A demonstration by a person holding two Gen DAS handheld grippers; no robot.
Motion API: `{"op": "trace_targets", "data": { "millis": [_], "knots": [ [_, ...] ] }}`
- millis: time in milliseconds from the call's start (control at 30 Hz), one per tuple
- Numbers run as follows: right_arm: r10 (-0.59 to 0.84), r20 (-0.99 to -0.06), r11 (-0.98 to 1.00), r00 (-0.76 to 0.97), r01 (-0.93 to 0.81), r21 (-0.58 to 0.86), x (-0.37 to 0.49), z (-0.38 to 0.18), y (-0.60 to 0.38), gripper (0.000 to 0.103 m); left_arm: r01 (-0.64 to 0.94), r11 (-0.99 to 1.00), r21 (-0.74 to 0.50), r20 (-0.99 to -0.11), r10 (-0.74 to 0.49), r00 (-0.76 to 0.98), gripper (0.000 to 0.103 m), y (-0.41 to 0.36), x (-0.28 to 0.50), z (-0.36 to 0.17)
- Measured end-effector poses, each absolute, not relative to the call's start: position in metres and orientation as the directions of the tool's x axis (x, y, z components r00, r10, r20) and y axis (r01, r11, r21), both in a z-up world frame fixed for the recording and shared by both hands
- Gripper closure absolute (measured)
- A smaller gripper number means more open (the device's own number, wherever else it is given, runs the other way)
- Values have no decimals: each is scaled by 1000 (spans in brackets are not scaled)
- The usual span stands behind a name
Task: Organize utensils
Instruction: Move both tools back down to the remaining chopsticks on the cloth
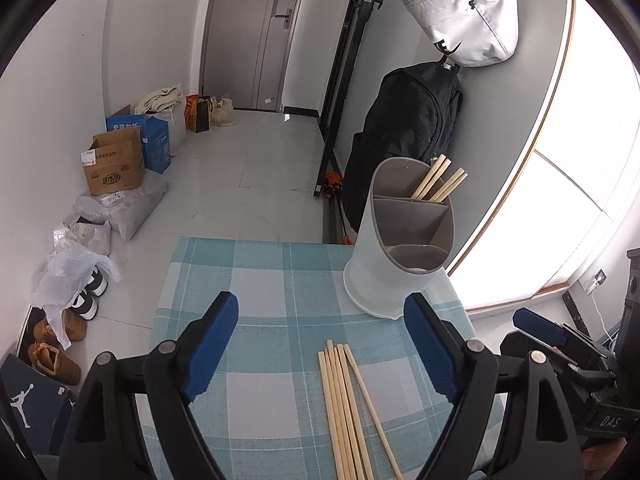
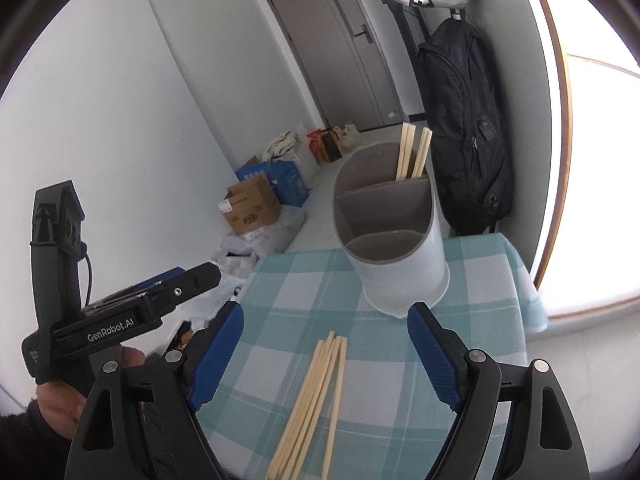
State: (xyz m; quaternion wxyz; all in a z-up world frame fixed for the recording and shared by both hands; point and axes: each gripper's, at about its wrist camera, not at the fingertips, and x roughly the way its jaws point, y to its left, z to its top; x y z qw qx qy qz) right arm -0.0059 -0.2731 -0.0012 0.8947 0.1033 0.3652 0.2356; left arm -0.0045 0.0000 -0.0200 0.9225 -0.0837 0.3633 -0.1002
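Observation:
Several wooden chopsticks [image 1: 349, 408] lie in a loose bundle on the checked teal tablecloth [image 1: 260, 280]. My left gripper [image 1: 320, 322] hovers above their far ends, open, with nothing between its blue pads. A white utensil holder [image 1: 394, 264] with grey dividers stands at the cloth's far right; a few chopsticks [image 1: 438, 182] lean in its back compartment. In the right wrist view the chopsticks [image 2: 316, 392] lie below my right gripper [image 2: 325, 326], also open and empty. The holder [image 2: 394, 248] stands just beyond it, with chopsticks [image 2: 412, 152] upright in its back section.
The left gripper's body [image 2: 132, 312], held by a hand, shows at the left of the right wrist view. A black backpack [image 1: 404, 136] and a white bag [image 1: 464, 12] hang on the wall behind the holder. Cardboard boxes [image 1: 116, 164], bags and shoes [image 1: 56, 356] line the floor at left.

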Motion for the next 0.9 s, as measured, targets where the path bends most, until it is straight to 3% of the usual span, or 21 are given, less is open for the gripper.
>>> {"op": "trace_targets", "data": {
  "millis": [367,667,767,900],
  "knots": [
    [410,-802,904,434,-307,296,14,-58,-252,19,49,973,-226,-697,-197,690,21,26,5,-54],
    [332,-897,913,291,-340,227,43,-94,-216,45,-11,966,-260,-752,-195,629,21,51,14,-72],
    [311,-920,909,238,-359,214,55,-107,-204,65,-26,960,-277,-763,-204,613,21,57,17,-74],
    [276,-936,912,218,-366,184,69,-118,-193,70,-38,951,-306,-763,-221,608,21,64,18,-75]
  ]
}}
